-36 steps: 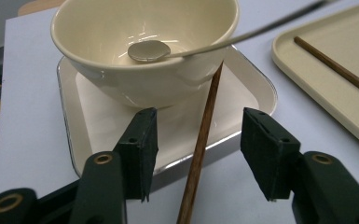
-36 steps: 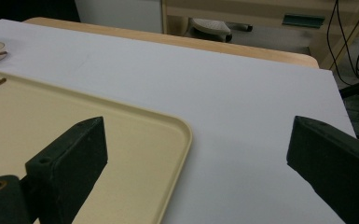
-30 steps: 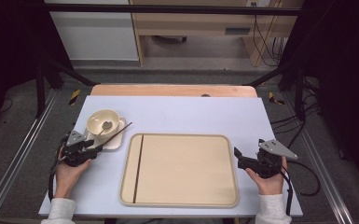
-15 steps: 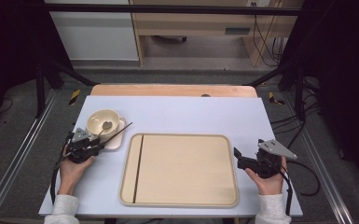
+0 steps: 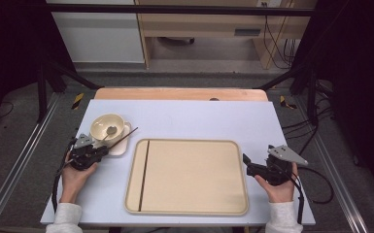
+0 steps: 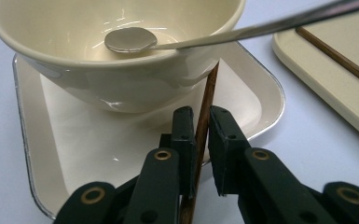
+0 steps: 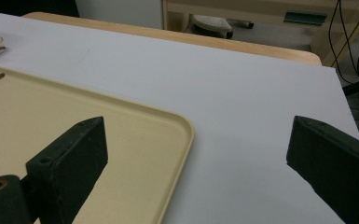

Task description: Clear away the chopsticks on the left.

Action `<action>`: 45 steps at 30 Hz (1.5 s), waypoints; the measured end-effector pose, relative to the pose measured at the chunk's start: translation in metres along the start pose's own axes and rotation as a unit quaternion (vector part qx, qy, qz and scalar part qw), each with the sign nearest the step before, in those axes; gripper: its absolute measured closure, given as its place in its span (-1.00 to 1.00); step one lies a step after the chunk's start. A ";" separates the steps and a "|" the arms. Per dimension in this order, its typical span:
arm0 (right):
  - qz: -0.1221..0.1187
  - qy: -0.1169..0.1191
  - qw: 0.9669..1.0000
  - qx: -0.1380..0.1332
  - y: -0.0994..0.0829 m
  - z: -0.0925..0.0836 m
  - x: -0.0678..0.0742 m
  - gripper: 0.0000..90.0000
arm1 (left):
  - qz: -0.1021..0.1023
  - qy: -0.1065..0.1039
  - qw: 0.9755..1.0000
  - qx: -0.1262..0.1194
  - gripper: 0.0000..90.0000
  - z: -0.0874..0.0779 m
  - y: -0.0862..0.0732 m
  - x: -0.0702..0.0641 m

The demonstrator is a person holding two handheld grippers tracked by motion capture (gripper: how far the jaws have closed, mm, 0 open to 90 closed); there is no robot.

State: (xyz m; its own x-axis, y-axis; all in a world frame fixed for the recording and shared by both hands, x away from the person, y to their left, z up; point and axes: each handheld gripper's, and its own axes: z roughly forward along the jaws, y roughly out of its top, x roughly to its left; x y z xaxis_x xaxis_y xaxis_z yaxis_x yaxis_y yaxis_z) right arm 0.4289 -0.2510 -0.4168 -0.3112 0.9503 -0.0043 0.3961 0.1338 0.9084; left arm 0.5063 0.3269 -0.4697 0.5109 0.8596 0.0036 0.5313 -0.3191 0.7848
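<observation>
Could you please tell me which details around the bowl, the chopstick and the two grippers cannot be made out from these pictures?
- Chopstick: in the left gripper view its near end drops behind the left gripper and the bottom edge.
- Plate: the bowl hides its far part.
- Spoon: its handle runs past the right edge.
- Right gripper: in the right gripper view its body is cut off below.

Bowl (image 6: 116, 56): glossy cream glaze. Spoon (image 6: 130, 39): polished metal. Chopstick (image 6: 205, 112): brown wood. Tray (image 5: 189, 177): matt beige plastic.
</observation>
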 end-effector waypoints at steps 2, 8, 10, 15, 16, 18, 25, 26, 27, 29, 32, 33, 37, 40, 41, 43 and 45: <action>0.001 0.000 1.000 0.000 0.000 0.000 0.000 -0.88 | 0.000 -0.001 1.000 -0.002 0.80 0.000 0.000 0.000; 0.001 -0.001 1.000 0.000 0.000 0.001 0.001 -0.88 | 0.015 -0.009 1.000 -0.001 0.86 -0.002 0.000 -0.003; 0.001 -0.001 1.000 0.001 0.000 0.001 0.001 -0.88 | 0.016 -0.012 1.000 0.000 0.87 -0.003 0.001 -0.005; 0.002 0.000 1.000 -0.001 0.000 -0.001 0.000 -0.88 | 0.016 -0.014 1.000 0.000 0.89 -0.007 -0.001 -0.008; 0.002 0.000 1.000 -0.002 0.000 -0.001 0.000 -0.88 | 0.018 -0.015 1.000 0.000 0.89 -0.007 -0.001 -0.009; 0.001 0.000 1.000 -0.003 0.001 -0.002 0.000 -0.88 | 0.019 -0.016 1.000 0.001 0.89 -0.008 0.000 -0.009; 0.001 0.000 1.000 -0.002 0.001 -0.002 0.000 -0.88 | 0.024 -0.019 1.000 -0.005 0.89 -0.017 0.002 -0.019; 0.003 0.000 1.000 -0.003 0.001 -0.002 0.000 -0.88 | 0.026 -0.016 1.000 -0.003 0.89 -0.019 0.002 -0.020; 0.001 0.000 1.000 -0.003 0.001 -0.002 0.000 -0.88 | 0.026 -0.016 1.000 -0.003 0.89 -0.020 0.003 -0.021; 0.002 -0.001 1.000 -0.004 0.001 -0.002 0.000 -0.88 | 0.026 -0.018 0.999 -0.004 0.89 -0.021 0.003 -0.023; 0.004 0.000 1.000 -0.005 0.001 -0.003 -0.001 -0.89 | 0.025 -0.014 1.000 -0.011 0.89 -0.028 0.002 -0.029; 0.004 -0.001 1.000 -0.006 0.001 -0.003 -0.001 -0.89 | 0.025 -0.014 1.000 -0.011 0.89 -0.028 0.002 -0.029; 0.005 -0.002 1.000 -0.006 0.001 -0.003 -0.001 -0.89 | 0.027 -0.019 0.999 -0.014 0.89 -0.034 0.001 -0.034; 0.003 -0.001 1.000 -0.004 0.001 -0.003 -0.001 -0.89 | 0.034 -0.014 0.999 -0.014 0.89 -0.038 0.002 -0.040; 0.003 -0.001 1.000 -0.004 0.001 -0.003 -0.001 -0.89 | 0.035 -0.015 0.999 -0.014 0.89 -0.039 0.002 -0.042; 0.002 -0.002 1.000 -0.005 0.001 -0.003 -0.001 -0.89 | 0.035 -0.012 0.999 -0.017 0.89 -0.042 0.002 -0.046; 0.003 -0.001 1.000 -0.006 0.001 -0.003 -0.001 -0.89 | 0.037 -0.011 0.999 -0.018 0.89 -0.046 0.003 -0.049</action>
State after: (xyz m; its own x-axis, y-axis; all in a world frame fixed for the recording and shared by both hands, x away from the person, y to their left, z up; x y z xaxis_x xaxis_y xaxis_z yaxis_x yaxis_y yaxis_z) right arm 0.4268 -0.2523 -0.4142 -0.3065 0.9519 -0.0005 0.3881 0.1255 0.9130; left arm 0.4519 0.3019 -0.4392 0.5624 0.8254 0.0498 0.4665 -0.3664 0.8051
